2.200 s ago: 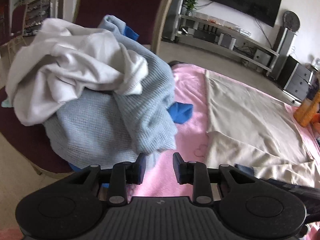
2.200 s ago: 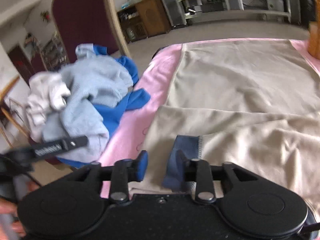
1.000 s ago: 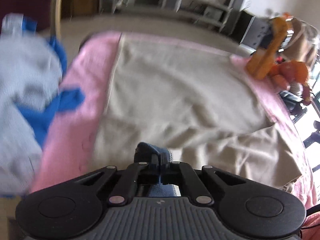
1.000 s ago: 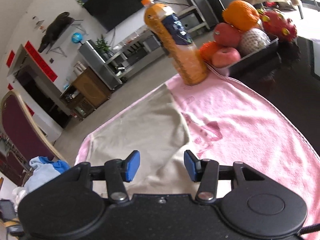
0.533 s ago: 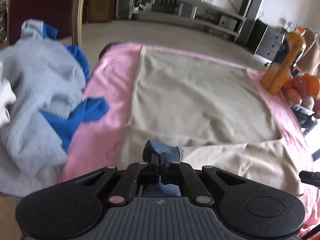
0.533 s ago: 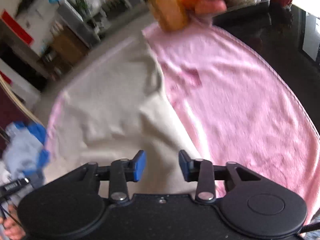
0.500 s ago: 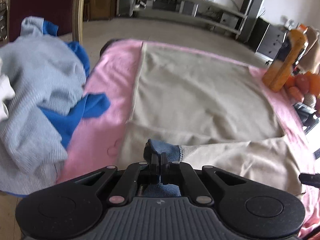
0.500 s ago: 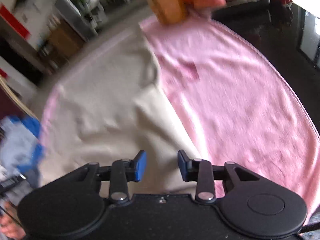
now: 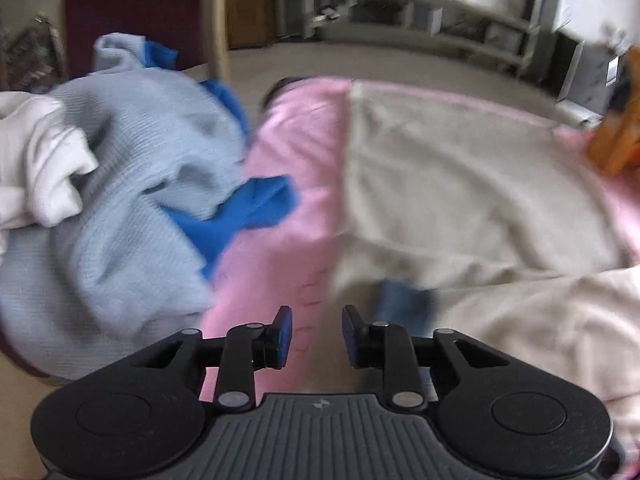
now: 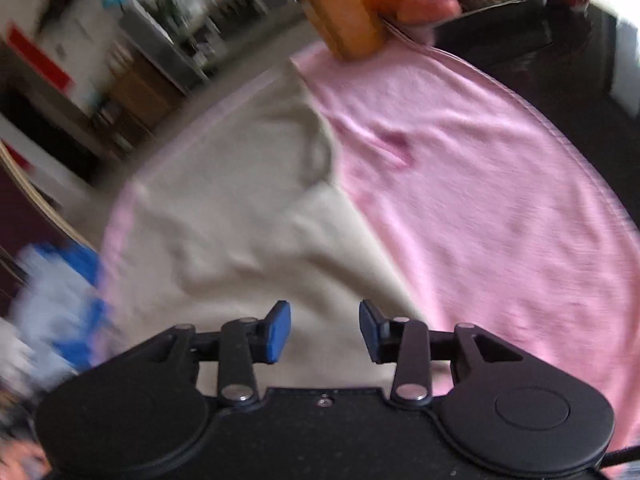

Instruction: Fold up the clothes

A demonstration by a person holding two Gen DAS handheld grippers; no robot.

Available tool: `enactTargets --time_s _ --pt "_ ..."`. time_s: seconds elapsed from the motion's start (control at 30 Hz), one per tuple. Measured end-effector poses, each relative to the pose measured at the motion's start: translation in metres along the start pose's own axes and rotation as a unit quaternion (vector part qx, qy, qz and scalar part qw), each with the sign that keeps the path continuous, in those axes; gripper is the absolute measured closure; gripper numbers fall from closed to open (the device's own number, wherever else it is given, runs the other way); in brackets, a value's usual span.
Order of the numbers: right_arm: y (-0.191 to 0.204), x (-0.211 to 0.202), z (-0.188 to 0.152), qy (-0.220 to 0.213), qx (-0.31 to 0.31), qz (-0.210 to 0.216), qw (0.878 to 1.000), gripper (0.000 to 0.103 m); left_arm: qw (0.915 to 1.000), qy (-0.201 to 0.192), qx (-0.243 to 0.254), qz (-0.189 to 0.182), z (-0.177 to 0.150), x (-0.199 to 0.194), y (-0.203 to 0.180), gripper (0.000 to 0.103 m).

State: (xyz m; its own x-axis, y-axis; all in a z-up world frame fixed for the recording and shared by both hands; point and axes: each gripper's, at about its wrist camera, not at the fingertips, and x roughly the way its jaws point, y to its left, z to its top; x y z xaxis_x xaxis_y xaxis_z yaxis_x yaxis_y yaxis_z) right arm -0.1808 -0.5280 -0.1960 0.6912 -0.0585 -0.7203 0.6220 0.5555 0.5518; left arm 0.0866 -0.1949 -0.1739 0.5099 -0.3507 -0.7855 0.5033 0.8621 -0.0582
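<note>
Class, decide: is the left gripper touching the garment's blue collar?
Apart. The left wrist view shows the left gripper open, with the blue collar beyond its fingers.

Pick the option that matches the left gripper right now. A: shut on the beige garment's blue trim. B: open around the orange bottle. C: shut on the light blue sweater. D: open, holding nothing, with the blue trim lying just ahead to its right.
D: the left gripper has its jaws apart with only cloth visible between them, and the beige garment's blue trim lies free just beyond.

Garment [image 9: 460, 184] on towel [image 9: 296, 152], seemingly flat.
</note>
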Motion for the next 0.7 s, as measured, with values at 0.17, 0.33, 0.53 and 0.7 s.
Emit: enactTargets --time_s 0.17,0.33,0.53,0.7 --pt "0.017 0.007 0.021 -0.014 0.025 0.079 0.996 0.084 0.9960 0.008 0.001 -0.089 0.004 0.001 -0.017 0.085" --pt "0.016 0.047 0.040 0.027 0.055 0.096 0.993 0.083 0.9969 0.038 0.008 -0.068 0.003 0.039 -0.021 0.086" --pt "-0.008 0.108 0.040 0.128 0.122 0.110 0.978 0.087 0.9971 0.037 0.007 -0.066 -0.003 0.047 -0.013 0.084" --pt "-0.048 0.086 0.053 0.021 0.186 0.062 0.980 0.101 0.9969 0.035 0.004 -0.070 -0.004 0.048 -0.010 0.083"
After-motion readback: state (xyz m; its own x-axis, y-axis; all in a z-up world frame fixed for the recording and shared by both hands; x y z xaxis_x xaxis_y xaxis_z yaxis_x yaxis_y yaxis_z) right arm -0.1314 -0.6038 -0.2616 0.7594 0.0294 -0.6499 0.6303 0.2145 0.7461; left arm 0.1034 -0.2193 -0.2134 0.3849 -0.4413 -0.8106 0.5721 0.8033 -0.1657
